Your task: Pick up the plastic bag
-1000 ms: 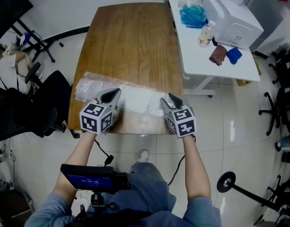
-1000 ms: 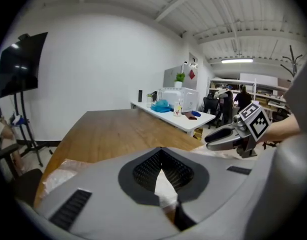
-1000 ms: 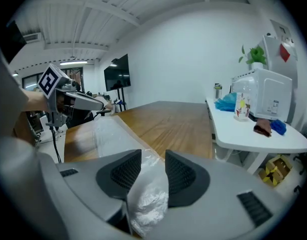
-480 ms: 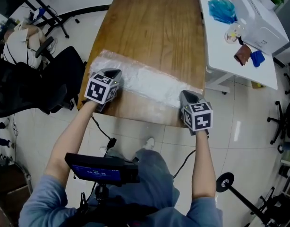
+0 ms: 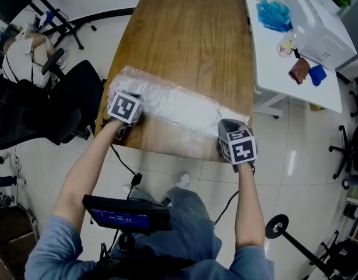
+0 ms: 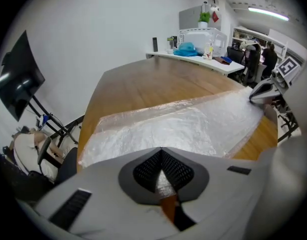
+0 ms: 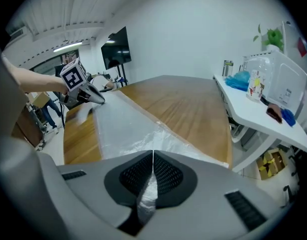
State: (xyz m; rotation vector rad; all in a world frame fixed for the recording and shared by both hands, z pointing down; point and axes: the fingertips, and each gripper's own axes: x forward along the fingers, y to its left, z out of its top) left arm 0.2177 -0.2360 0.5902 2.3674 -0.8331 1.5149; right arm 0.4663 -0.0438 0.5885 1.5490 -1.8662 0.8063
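A long clear plastic bag (image 5: 173, 101) lies flat across the near end of the wooden table (image 5: 190, 34). My left gripper (image 5: 126, 101) points steeply down at the bag's left end. In the left gripper view the left gripper (image 6: 161, 151) has its pads together at the tips, with film of the bag (image 6: 183, 124) pinched between them. My right gripper (image 5: 228, 127) is at the bag's right near corner. The right gripper view shows that gripper (image 7: 152, 154) shut on a bunched fold of the bag (image 7: 123, 124).
To the right stands a white side table (image 5: 266, 63) with a white appliance (image 5: 319, 28), a blue bag (image 5: 275, 10) and cloths (image 5: 299, 69). A black chair (image 5: 56, 109) is close to the wooden table's left edge. Both grippers are near the table's front edge.
Both hands have spread apart to the bag's two ends and sunk onto it, the left farther than the right. The right jaws have shut on the film.
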